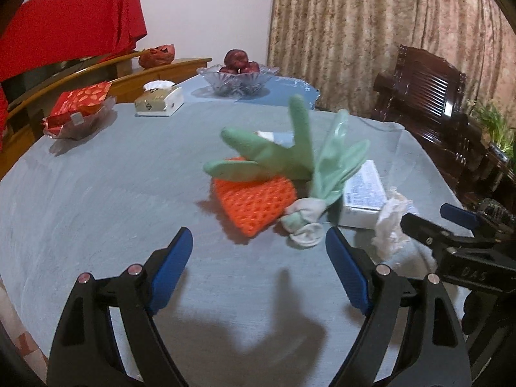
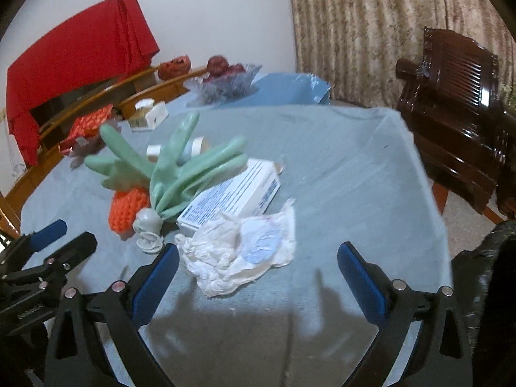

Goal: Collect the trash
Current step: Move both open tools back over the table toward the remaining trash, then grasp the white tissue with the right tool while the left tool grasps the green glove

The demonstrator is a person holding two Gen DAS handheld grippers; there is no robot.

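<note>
I have both tongs over the surface (image 1: 96, 200), which has a grey-blue cloth on it. My left tongs (image 1: 258, 271) are wide, with nothing between them. My right tongs (image 2: 258, 283) are wide too, and empty. The trash sits in a little pile just ahead. The crumpled paper (image 2: 238, 251) lies right in front of my right tongs, not touching them. Behind it is a white box (image 2: 232, 196). Next to that are green rubber gloves (image 1: 290, 158) lying over an orange net (image 1: 254, 203).
</note>
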